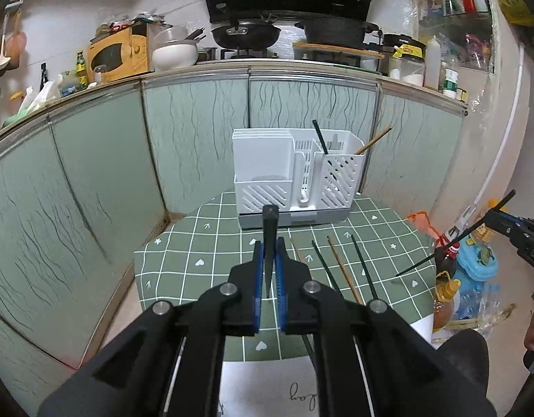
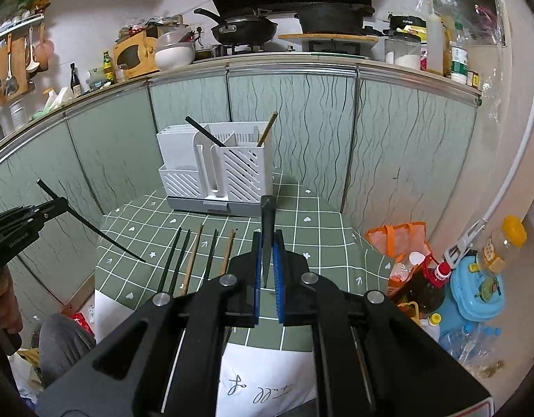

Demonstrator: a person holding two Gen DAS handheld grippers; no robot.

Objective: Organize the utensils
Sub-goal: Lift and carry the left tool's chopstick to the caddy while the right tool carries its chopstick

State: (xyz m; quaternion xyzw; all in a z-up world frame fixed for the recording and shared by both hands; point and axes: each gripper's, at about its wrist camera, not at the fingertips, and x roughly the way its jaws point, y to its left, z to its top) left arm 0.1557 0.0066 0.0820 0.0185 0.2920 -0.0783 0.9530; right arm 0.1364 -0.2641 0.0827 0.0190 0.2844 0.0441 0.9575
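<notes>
My left gripper [image 1: 269, 243] is shut on a dark chopstick [image 1: 269, 222] that stands steeply between its blue pads above the green checked tablecloth [image 1: 204, 243]. In the right wrist view my right gripper [image 2: 267, 236] is shut on another dark chopstick [image 2: 268, 215] in the same way. Each gripper shows in the other's view: the right gripper [image 1: 489, 217] at the far right, the left gripper [image 2: 60, 205] at the far left. A white utensil holder [image 1: 263, 160] [image 2: 176, 146] stands at the back of the table, its right compartment holding one dark and one wooden chopstick. Several chopsticks [image 1: 339, 264] [image 2: 194, 257] lie on the cloth.
Green cabinet doors [image 1: 197, 132] close off the table's back and left. Above them runs a counter with a stove, pans [image 1: 246, 33] and jars. Bottles, an orange bag [image 2: 395, 239] and a blue container [image 2: 475, 292] crowd the floor at the right. A person's knee [image 2: 65, 340] is at the lower left.
</notes>
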